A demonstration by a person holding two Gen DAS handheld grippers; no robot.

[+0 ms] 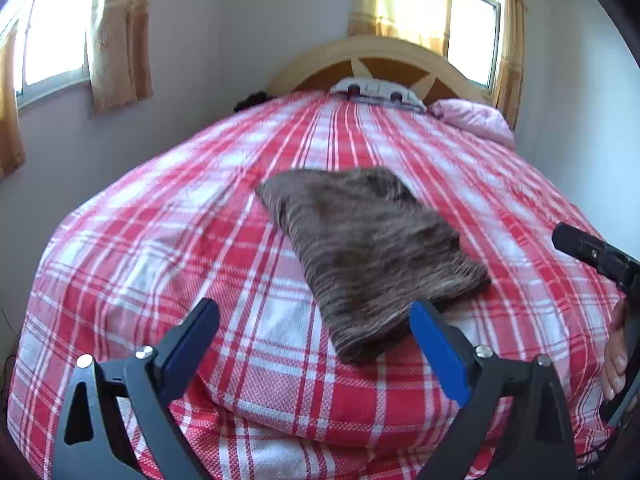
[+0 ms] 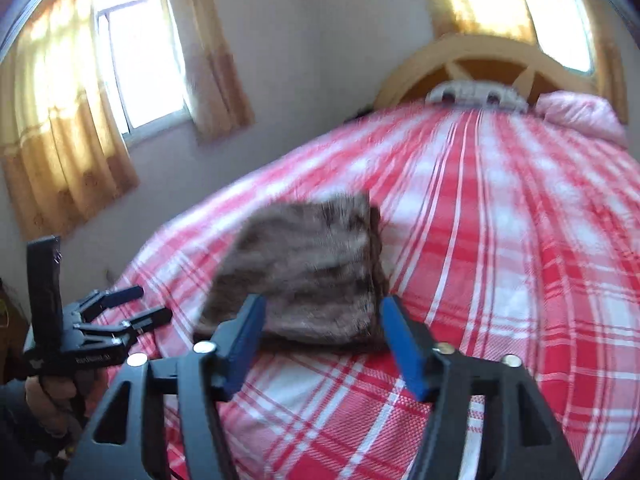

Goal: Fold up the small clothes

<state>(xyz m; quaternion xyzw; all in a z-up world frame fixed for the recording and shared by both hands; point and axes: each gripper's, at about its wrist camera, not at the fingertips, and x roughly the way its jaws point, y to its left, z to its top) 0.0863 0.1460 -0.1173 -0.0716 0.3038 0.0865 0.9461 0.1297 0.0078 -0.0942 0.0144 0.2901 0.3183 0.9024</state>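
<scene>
Daylight through windows (image 1: 56, 40), glare, fisheye bending, motion blur

Brown striped knit garment (image 1: 368, 248), folded flat, lying on bed.

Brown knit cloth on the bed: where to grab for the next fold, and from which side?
Judging by its pose, take the brown knit cloth at its near narrow end, coming in low from the foot of the bed. It lies flat with that end closest, and both hand-held grippers stand open in front of it, nothing between their fingers.
</scene>
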